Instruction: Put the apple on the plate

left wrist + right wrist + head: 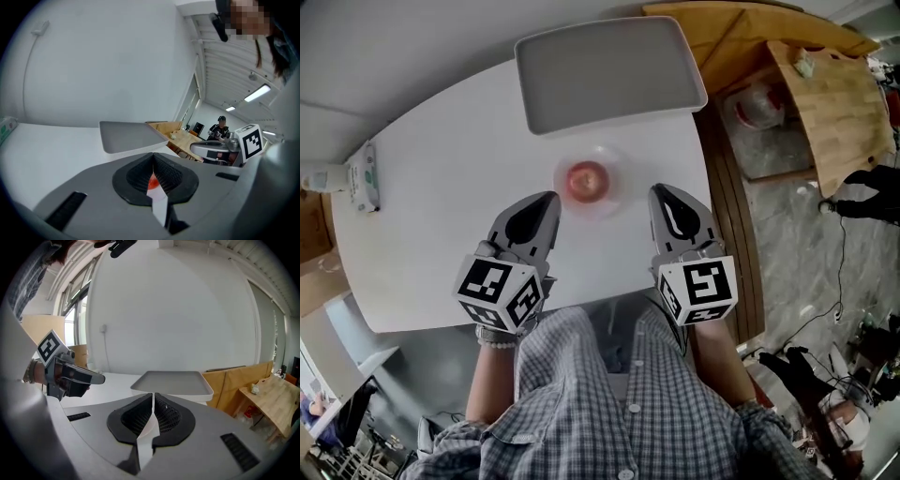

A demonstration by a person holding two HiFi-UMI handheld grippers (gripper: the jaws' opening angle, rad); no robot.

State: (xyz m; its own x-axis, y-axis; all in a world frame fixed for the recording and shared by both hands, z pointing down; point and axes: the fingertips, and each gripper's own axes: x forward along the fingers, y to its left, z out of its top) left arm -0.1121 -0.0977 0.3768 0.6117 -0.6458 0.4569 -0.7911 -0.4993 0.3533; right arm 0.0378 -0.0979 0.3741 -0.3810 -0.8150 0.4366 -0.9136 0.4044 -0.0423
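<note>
A red apple point(587, 180) sits in the middle of a clear plate point(622, 178). The plate stands on a white table point(441, 216). The apple is the only thing on the plate. Just past the plate, farther from the person, lies a big grey tray point(609, 70) with a low rim all around. The plate and the tray are close, but they do not touch. The left gripper point(551, 197) rests over the table just beside the plate, on its left. The right gripper point(658, 190) is on the plate's right, also just beside it. The apple and plate are between the two grippers, and neither gripper touches them. In the left gripper view the two jaws are pressed together with only a thin slit between them. A bit of red apple shows through that slit, but it is far behind the jaws and is not held. In the right gripper view the jaws are pressed together too, and they pinch nothing. Both gripper views look over the table at the grey tray. At the table's left edge lies a small white and green packet point(364, 176), well away from the plate. To the right of the white table is a wooden table point(825, 103). The person wears a checked shirt point(628, 403).
</note>
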